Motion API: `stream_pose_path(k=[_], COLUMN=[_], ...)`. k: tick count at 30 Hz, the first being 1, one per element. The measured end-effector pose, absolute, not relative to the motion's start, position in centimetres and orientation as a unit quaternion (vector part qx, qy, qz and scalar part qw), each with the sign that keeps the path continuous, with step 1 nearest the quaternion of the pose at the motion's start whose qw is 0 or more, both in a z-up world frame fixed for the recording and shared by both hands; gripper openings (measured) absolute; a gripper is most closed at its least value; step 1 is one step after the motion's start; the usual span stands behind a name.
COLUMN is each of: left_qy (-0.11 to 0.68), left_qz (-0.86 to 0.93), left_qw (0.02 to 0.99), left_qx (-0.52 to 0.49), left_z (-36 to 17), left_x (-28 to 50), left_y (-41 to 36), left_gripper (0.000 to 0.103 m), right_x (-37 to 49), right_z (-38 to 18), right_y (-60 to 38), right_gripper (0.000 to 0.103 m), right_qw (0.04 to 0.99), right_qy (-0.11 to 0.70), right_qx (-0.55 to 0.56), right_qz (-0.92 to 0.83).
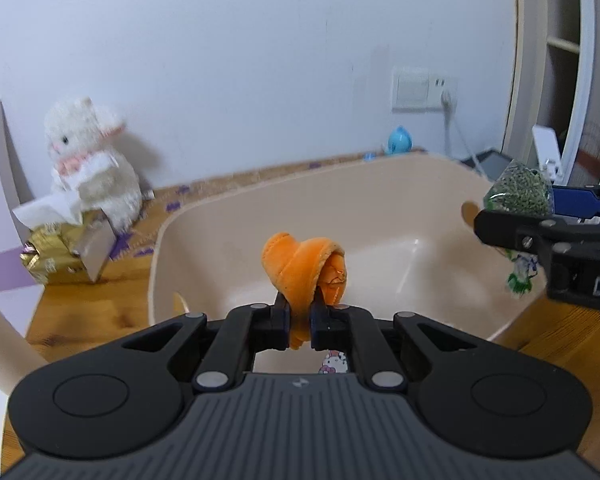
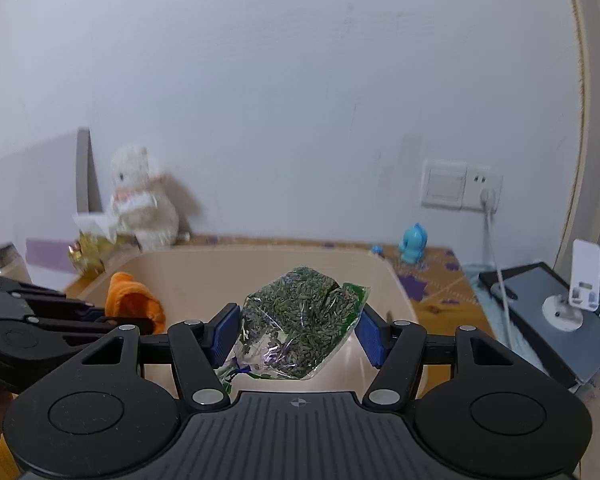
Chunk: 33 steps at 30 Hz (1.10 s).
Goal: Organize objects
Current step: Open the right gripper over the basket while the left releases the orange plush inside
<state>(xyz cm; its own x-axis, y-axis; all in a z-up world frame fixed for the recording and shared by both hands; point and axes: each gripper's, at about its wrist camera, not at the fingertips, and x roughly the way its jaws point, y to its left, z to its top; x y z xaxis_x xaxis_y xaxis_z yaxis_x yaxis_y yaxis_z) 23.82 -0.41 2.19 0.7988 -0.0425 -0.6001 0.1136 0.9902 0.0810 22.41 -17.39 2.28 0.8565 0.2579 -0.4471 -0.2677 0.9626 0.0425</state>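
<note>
My left gripper [image 1: 300, 316] is shut on a rolled orange plush cloth [image 1: 304, 268], held above the near rim of a beige plastic basin [image 1: 364, 200]. The same orange cloth [image 2: 132, 300] shows at the left of the right wrist view, over the basin [image 2: 260, 264]. My right gripper [image 2: 296, 332] is shut on a clear bag of dried green herbs [image 2: 300, 312], held over the basin's middle. In the left wrist view that bag [image 1: 518, 196] and the right gripper [image 1: 540, 220] hang above the basin's right rim.
A white plush rabbit [image 1: 88, 160] sits on a gold gift box [image 1: 56, 252] at the back left. A blue toy figure [image 2: 414, 244] stands by the wall under a socket [image 2: 460, 184]. A tablet and white phone stand [image 2: 580, 288] lie to the right. The basin rests on a wooden table [image 1: 72, 316].
</note>
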Motion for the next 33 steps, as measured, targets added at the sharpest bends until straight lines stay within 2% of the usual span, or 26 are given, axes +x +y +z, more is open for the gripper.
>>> stream_pose_path(k=[7, 9, 10, 11, 12, 13, 14, 16, 18, 21, 26, 33], left_qy=[0.356, 0.358, 0.357, 0.354, 0.347, 0.335, 0.325, 0.314, 0.312, 0.312, 0.301, 0.305], left_qz=[-0.041, -0.04, -0.038, -0.035, -0.03, -0.025, -0.021, -0.017, -0.012, -0.009, -0.014, -0.023], left_qw=[0.932, 0.931, 0.932, 0.933, 0.936, 0.94, 0.944, 0.948, 0.949, 0.949, 0.953, 0.951], left_qx=[0.054, 0.051, 0.052, 0.054, 0.055, 0.053, 0.051, 0.052, 0.052, 0.042, 0.034, 0.039], left_z=[0.1, 0.1, 0.2, 0.4, 0.7, 1.1, 1.5, 2.3, 2.9, 3.6, 4.5, 4.4], left_x=[25.3, 25.3, 25.1, 24.9, 24.5, 24.0, 23.6, 22.7, 22.0, 20.8, 18.3, 15.1], left_y=[-0.5, -0.2, -0.1, -0.1, 0.0, 0.1, 0.0, 0.1, 0.5, 1.1, 1.5, 1.3], left_gripper=[0.012, 0.015, 0.025, 0.049, 0.06, 0.078, 0.082, 0.082, 0.082, 0.082, 0.089, 0.092], right_x=[24.8, 24.8, 24.7, 24.4, 24.2, 23.9, 23.6, 22.8, 21.9, 20.1, 17.9, 15.6], right_z=[-0.4, -0.6, -0.6, -0.5, -0.3, 0.0, 0.3, 1.0, 1.8, 2.8, 3.5, 2.9], right_y=[-16.8, -16.9, -17.1, -17.3, -17.5, -17.7, -17.9, -18.5, -19.0, -19.8, -21.0, -22.1], right_gripper=[0.061, 0.069, 0.069, 0.071, 0.074, 0.076, 0.079, 0.081, 0.089, 0.095, 0.099, 0.103], right_qw=[0.947, 0.945, 0.945, 0.946, 0.947, 0.948, 0.95, 0.952, 0.954, 0.958, 0.958, 0.954], right_qy=[0.293, 0.3, 0.298, 0.295, 0.293, 0.289, 0.286, 0.278, 0.273, 0.26, 0.261, 0.28], right_qx=[-0.031, -0.027, -0.024, -0.019, -0.016, -0.012, -0.008, 0.002, 0.006, 0.01, 0.015, 0.014], right_qz=[0.13, 0.129, 0.129, 0.129, 0.129, 0.129, 0.128, 0.127, 0.126, 0.123, 0.115, 0.108])
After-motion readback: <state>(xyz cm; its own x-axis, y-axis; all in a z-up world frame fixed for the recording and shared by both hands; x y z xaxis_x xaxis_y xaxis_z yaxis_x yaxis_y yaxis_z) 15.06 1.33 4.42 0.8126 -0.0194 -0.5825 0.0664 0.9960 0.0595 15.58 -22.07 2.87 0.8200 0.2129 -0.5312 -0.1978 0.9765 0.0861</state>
